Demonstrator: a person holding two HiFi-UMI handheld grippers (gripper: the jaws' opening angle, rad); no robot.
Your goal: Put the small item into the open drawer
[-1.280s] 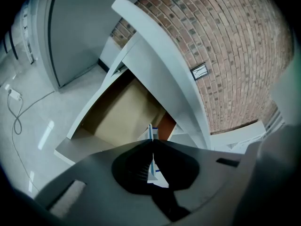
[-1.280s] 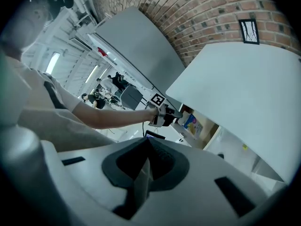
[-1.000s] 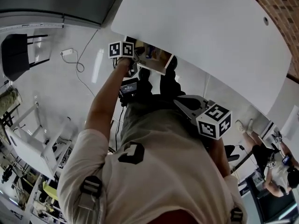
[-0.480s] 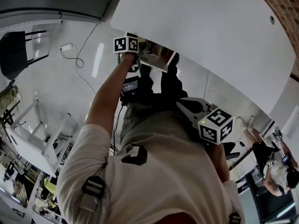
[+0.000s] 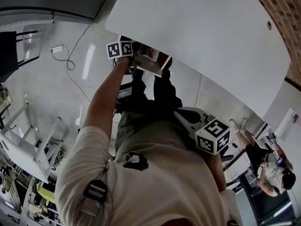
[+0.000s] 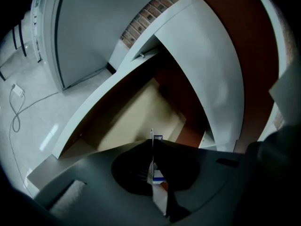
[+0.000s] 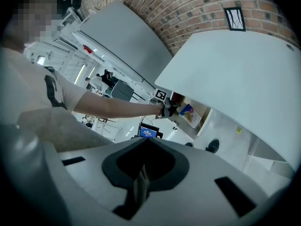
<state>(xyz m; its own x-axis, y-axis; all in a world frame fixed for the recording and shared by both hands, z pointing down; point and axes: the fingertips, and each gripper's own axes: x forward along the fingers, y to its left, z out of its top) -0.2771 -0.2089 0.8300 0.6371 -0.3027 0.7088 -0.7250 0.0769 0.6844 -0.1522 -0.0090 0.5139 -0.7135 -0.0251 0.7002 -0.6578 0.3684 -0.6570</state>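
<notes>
Here, pinching the small item (image 6: pixel 157 175) in the left claw (image 6: pixel 152 145): pressed tight on both faces of a thin flat packet, white with blue print, seen edge-on from the left gripper view. Reaching on an outstretched left arm (image 5: pixel 101 95) into the open drawer (image 6: pixel 136 117) under the white desk (image 5: pixel 202 36). Holding the packet inside the drawer's mouth, above its bare tan bottom, with the top edge poking just past the claw tips. Cannot tell whether touching that bottom or hanging clear of it. Showing in the right gripper view as a blue and yellow packet, face-on, just beyond the left claw. Angled downward into the drawer, with the left marker cube (image 5: pixel 119 49) just outside the drawer's front edge in the head view.

Meanwhile, right claw (image 7: pixel 146 140) pressed together, nothing between the tips. Held close to the torso, well apart from the drawer, right marker cube (image 5: pixel 212 136) beside the person's right side. Aimed across toward the desk and the open drawer. Beyond, a brick wall (image 7: pixel 188 4) behind the desk, pale glossy floor (image 5: pixel 51 93) below, and a white plug (image 5: pixel 57 48) with its cable lying there, left of the arm.
</notes>
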